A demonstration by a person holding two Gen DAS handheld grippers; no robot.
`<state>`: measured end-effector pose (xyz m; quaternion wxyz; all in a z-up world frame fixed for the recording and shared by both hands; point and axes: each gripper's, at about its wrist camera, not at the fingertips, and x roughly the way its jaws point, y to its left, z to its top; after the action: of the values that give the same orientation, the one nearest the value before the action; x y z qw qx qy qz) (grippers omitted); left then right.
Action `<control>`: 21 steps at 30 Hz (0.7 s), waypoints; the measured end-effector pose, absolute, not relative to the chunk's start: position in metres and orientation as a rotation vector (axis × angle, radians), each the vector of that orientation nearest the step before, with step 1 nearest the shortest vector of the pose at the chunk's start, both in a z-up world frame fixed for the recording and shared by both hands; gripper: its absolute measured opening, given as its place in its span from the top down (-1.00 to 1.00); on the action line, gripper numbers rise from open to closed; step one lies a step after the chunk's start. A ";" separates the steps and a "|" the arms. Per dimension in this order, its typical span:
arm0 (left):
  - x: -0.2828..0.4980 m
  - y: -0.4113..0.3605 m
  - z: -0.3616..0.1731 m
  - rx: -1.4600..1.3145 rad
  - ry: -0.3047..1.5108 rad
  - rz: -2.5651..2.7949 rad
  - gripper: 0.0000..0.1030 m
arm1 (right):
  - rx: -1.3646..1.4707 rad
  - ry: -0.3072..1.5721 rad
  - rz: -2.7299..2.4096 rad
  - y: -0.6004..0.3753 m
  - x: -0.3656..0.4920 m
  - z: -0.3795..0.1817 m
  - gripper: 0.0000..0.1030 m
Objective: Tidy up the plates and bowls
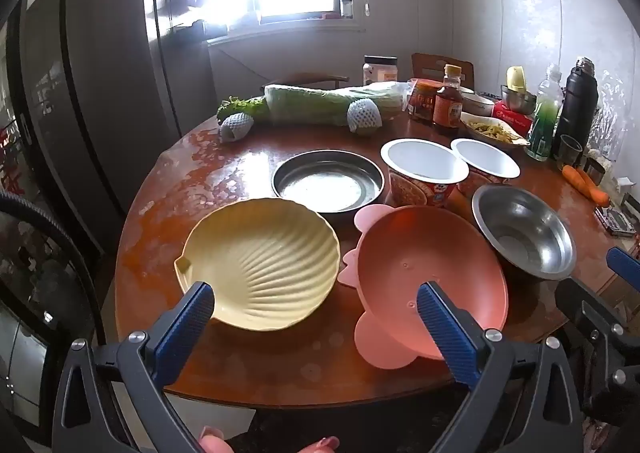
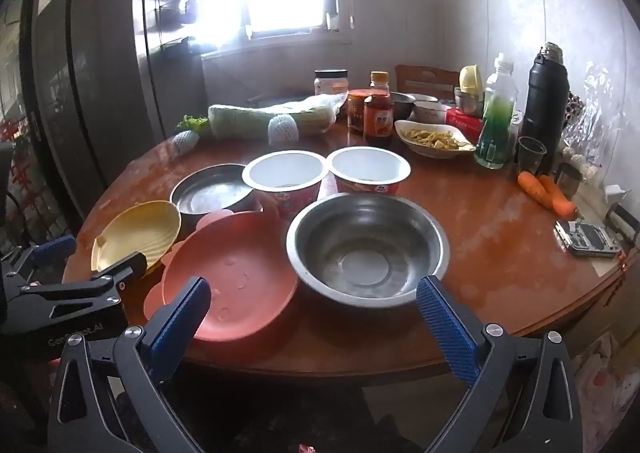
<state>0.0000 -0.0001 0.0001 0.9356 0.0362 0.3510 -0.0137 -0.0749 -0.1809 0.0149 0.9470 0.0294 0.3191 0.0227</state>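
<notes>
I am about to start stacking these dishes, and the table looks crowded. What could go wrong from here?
1. The pink plastic plate leans tilted with its rim against the steel bowl; lifting either could shift the other.
2. The two paper noodle cups stand close behind, so a wide sweep may topple them.
3. The yellow shell-shaped plate sits near the table edge; a nudge from the open left gripper might push it off.

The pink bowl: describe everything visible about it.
The pink bowl looks like matte plastic, round and shallow, with scalloped ear-like tabs on its rim. It is empty, with small raised dots inside. It sits tilted near the table front edge, between the yellow shell dish and the steel bowl, whose rim overlaps it.
</notes>
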 end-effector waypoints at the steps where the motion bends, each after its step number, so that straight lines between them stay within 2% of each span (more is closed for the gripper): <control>1: 0.000 -0.001 0.000 0.076 0.717 -0.031 -0.98 | 0.065 0.654 0.049 -0.181 -0.075 0.015 -1.00; 21: 0.000 0.000 -0.002 0.050 0.735 -0.046 -0.98 | 0.030 0.679 0.055 -0.176 -0.074 0.013 -1.00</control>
<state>-0.0002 0.0000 -0.0016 0.9327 0.0247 0.3590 -0.0223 -0.0745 -0.1764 0.0133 0.9425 0.0149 0.3327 0.0268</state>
